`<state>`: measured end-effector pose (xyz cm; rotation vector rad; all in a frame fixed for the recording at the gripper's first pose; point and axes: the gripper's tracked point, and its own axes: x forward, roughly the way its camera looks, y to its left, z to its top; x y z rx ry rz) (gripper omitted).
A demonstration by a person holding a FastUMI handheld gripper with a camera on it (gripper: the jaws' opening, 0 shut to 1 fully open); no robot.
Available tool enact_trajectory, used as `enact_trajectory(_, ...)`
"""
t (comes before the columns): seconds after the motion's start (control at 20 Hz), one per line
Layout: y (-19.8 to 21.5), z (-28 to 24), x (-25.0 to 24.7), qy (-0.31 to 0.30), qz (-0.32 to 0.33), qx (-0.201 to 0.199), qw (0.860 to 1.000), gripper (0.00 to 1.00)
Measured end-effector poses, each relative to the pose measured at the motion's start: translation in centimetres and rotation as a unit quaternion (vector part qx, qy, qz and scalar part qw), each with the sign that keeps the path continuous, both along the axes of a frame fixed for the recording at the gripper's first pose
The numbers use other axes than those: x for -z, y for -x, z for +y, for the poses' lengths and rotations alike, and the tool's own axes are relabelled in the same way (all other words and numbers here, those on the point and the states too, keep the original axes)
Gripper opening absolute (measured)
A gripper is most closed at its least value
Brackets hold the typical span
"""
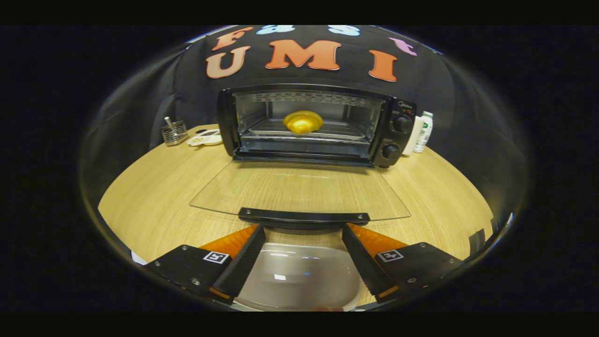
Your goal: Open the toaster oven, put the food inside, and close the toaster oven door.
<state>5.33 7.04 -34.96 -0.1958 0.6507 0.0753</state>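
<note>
1. Centrally, the toaster oven (313, 126) is seen standing on the wooden bench (140, 196), against the black cloth wall of the booth.
2. Its glass door (299, 192) is folded fully down and lies flat toward the gripper, with the dark door handle (304, 216) along its near edge.
3. The food (303, 121) — a small yellow, rounded piece — is found inside the oven, resting on the tray (306, 131) in the middle of the cavity.
4. The gripper (299, 229) is held wide open; nothing is gripped, and its fingers (241, 257) are spread to either side, their tips just short of the door handle.
5. Between the fingers a clear, rounded bowl-like thing (299, 276) is seen — what it is cannot be told.
6. Two control knobs (401, 123) are stacked on the oven's right panel.
7. A small wire holder (174, 132) and a white dish (206, 137) are placed to the left of the oven.
8. White bottles (421, 132) are set just beside its right wall.
</note>
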Motion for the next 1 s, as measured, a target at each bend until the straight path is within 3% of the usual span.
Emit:
enact_trajectory(0.35,-0.9,0.8,-5.1,-0.032,-0.068,0.003,0.997,0.98)
enact_trajectory(0.65,-4.5,1.7,-10.8,-0.042,-0.137,-0.01,0.99,0.99)
enact_trajectory(1.0,-8.4,3.0,-13.2,-0.052,-0.17,-0.002,0.984,1.0)
